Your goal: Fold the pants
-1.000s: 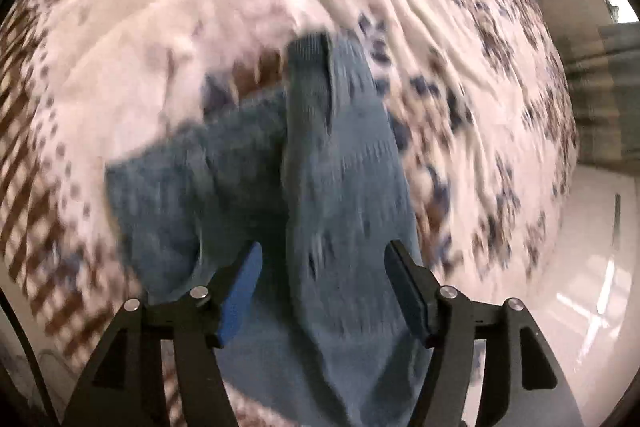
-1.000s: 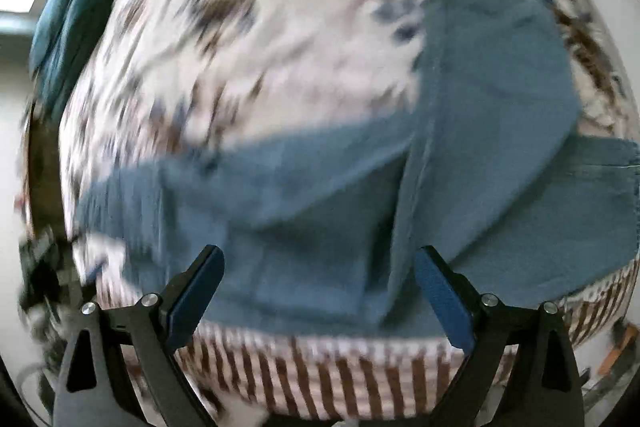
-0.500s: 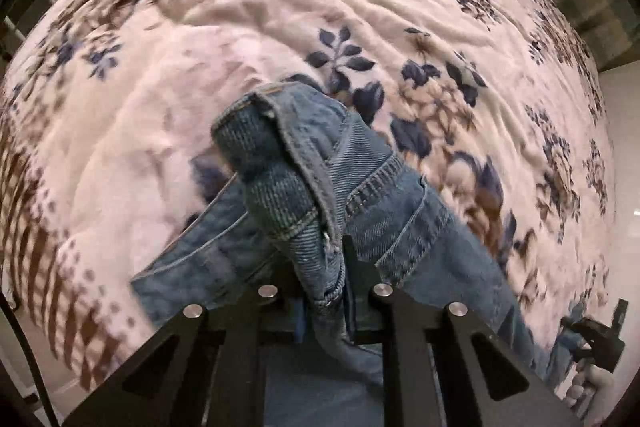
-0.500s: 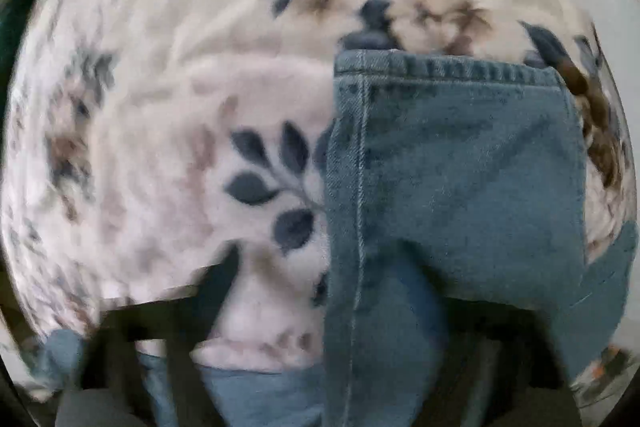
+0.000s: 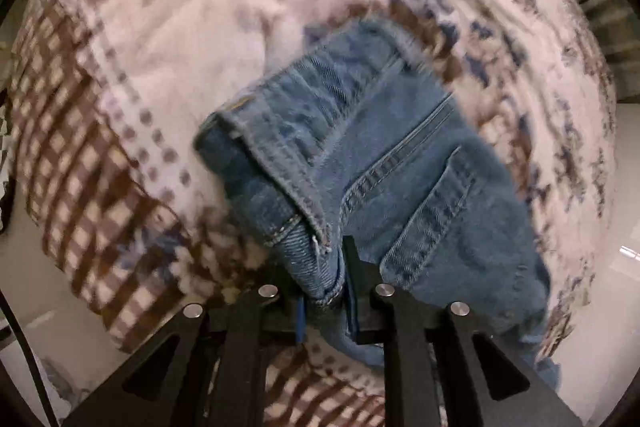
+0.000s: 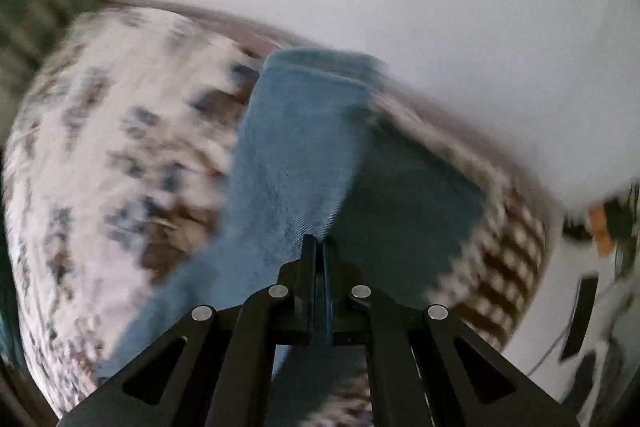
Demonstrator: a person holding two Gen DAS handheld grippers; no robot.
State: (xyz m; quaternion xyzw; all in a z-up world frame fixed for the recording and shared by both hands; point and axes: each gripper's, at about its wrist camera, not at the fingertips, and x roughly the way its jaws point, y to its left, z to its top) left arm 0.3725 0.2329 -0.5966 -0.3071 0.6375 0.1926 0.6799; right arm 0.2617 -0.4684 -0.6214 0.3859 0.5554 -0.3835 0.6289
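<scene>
The left gripper (image 5: 326,279) points straight down at the bed, its jaws clamped on a bunched fold of the blue jeans (image 5: 384,163) at the waistband, denim pinched between the two black fingers (image 5: 354,267). The jeans hang from that grip and spread over the floral blanket (image 5: 172,27), a back pocket (image 5: 432,211) showing to the right of the jaws. The right gripper (image 6: 319,255) also aims downward, its jaws pressed nearly together on a thin edge of the jeans (image 6: 296,155), which stretch away from it across the blanket (image 6: 104,155) toward the bed's far edge; this view is blurred.
</scene>
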